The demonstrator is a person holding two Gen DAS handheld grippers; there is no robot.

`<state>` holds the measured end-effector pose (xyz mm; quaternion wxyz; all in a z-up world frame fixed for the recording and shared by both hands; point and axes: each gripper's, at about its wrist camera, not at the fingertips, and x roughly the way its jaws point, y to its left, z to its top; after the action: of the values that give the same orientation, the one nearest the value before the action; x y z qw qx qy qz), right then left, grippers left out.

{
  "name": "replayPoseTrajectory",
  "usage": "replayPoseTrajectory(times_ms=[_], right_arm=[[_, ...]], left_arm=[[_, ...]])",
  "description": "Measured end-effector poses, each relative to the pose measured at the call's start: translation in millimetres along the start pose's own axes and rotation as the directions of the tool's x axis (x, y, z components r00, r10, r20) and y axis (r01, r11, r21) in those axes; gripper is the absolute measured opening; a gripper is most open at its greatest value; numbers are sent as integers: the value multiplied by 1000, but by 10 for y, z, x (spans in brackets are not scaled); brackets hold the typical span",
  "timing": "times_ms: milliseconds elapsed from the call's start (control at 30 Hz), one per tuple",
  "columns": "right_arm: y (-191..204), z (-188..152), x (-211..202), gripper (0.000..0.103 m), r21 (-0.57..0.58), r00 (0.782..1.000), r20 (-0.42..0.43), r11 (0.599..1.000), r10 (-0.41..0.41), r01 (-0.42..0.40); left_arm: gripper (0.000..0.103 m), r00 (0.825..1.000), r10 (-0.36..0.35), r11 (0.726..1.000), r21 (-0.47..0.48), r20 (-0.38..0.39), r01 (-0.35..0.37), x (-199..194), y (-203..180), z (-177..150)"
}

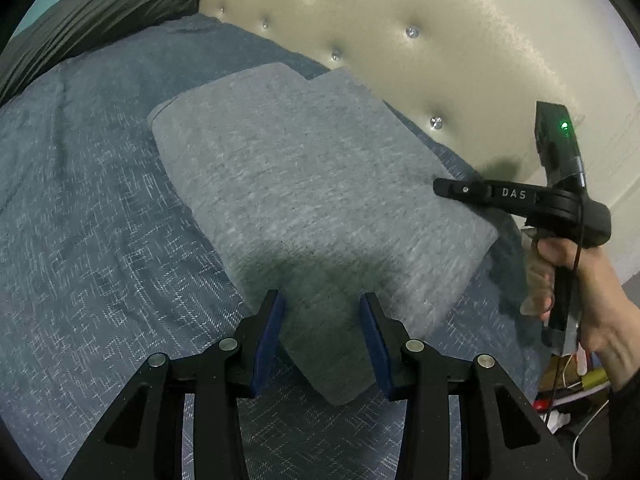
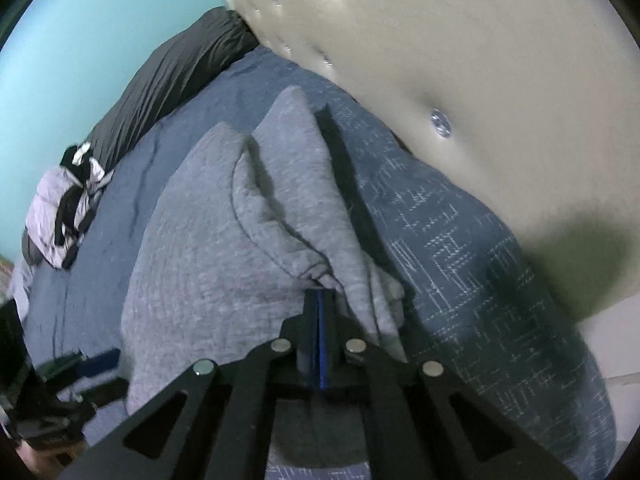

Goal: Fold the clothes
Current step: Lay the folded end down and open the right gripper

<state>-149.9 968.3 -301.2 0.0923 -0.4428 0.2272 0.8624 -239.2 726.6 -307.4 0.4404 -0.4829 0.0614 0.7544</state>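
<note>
Grey garment (image 1: pixel 320 208) half-folded near the bed's (image 1: pixel 80 220) headboard edge

Right hand-held gripper (image 2: pixel 319 308) pinches its bunched edge; left hand-held gripper (image 1: pixel 322 332) gapes, empty. A slipping pinch could undo the fold.

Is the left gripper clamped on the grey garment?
No, the left gripper stands open, its blue pads either side of the grey garment's near corner without pinching it.

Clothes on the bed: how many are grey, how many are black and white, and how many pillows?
Grey folded clothes: 1
Black-and-white clothes pile: 1
Dark pillow: 1
Total: 3
</note>
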Motion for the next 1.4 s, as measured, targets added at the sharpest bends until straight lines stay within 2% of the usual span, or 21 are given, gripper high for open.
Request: replayPoseTrajectory(times_ms=[100,200,300,367,467,567,633,800,900,1167,1400], right_arm=[[19,-21,-64,0,-6,1000,23,1000,-12,13],[94,-56,-293,0,-39,995,92,999,-28,32],[42,-184,-543,0,-55,990,138,998,6,2],[-38,-260,-548,0,-51,992,127,999,16,-9],[-113,-331,-430,0,-54,996,83,998,-30,35],[-235,-398,-313,0,-14,995,64,997,-72,73],[-331,-435,-269,0,25,995,63,997,-73,72],[-358,-429,-392,0,48,992,93,995,-86,82],[-353,-436,-619,0,68,984,147,993,-102,93],[-193,-608,-1015,0,69,976,201,995,-88,75],[291,-653,-1111,0,39,971,231,998,-58,50]], left_arm=[[43,1000,5,1000,14,8,-5,-99,-33,22],[43,999,-11,1000,18,36,11,-228,-36,15],[43,999,-17,1000,25,32,16,-216,-50,-14],[43,1000,-12,1000,24,19,11,-144,-60,-47],[43,1000,4,1000,28,18,-4,-54,-73,-91],[43,1000,15,999,42,20,-16,-45,-98,-107],[43,1000,17,999,39,15,-18,-47,-88,-115],[43,999,29,999,31,14,-29,-110,-73,-117],[43,999,40,998,45,25,-41,-235,-136,-125],[43,996,60,996,54,60,-64,-628,-296,-152],[43,993,79,997,13,84,-81,-1046,-327,-309]])
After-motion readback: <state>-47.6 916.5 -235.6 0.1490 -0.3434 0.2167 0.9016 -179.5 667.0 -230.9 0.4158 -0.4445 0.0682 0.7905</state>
